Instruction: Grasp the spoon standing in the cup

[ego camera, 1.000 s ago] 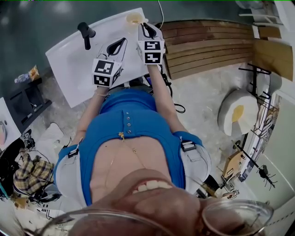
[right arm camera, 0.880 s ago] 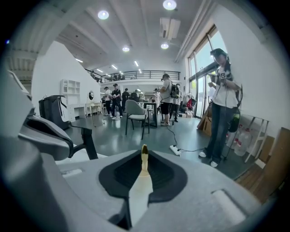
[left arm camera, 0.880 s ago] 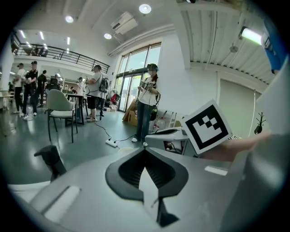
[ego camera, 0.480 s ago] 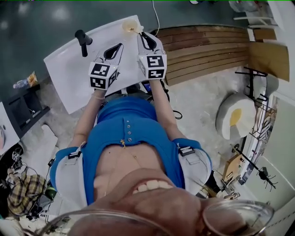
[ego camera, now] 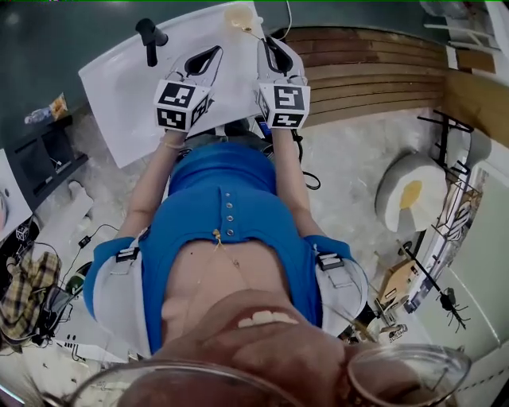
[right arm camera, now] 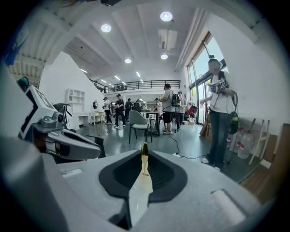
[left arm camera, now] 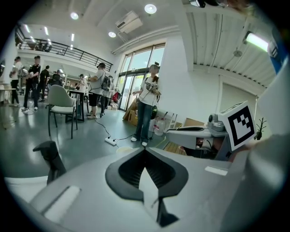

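Right gripper (right arm camera: 145, 154): jaws narrow, clamped on thin gold-tinted spoon (right arm camera: 144, 165), which stands upright between pads at frame centre. In head view, spoon shows as fine line from jaw tips toward pale translucent cup (ego camera: 237, 14), top centre on white tabletop (ego camera: 119, 87). Cannot tell if far end sits inside cup. Left gripper (left arm camera: 145, 150): jaws closed together, nothing between, just left of right gripper. Black T-shaped post (ego camera: 149, 36) upright, upper left on table.
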Motion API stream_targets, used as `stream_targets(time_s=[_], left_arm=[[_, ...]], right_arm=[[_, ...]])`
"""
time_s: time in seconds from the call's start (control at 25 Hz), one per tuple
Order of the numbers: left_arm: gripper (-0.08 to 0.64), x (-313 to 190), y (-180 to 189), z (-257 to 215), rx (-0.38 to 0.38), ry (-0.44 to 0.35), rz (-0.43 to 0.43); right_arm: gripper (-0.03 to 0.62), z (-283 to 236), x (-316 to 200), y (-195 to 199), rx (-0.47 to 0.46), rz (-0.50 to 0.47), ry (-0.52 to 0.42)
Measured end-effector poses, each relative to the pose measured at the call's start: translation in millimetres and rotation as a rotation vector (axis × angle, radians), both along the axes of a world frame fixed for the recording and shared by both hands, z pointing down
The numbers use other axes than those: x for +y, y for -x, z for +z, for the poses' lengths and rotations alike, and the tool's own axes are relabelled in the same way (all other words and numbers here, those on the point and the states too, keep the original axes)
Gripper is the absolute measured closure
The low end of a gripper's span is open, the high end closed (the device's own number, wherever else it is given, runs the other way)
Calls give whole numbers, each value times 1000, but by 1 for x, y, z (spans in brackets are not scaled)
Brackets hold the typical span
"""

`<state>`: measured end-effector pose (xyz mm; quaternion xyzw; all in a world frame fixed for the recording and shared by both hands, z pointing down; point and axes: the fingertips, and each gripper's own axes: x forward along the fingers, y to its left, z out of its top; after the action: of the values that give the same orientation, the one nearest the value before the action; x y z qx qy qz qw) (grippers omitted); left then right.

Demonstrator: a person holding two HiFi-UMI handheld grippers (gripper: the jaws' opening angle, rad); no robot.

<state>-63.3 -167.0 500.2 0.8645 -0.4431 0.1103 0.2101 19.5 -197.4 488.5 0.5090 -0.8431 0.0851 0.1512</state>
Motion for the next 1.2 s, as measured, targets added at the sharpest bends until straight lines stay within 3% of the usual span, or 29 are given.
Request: stream_targets(time_s=[0.64,1.2], left_arm=[[562,12,-9,17,-24,47,10],[563,23,-19,20,-13,58,25]], right_arm=[[554,62,7,-31,42,38,108],[554,88,-4,-23,74,-5,80]])
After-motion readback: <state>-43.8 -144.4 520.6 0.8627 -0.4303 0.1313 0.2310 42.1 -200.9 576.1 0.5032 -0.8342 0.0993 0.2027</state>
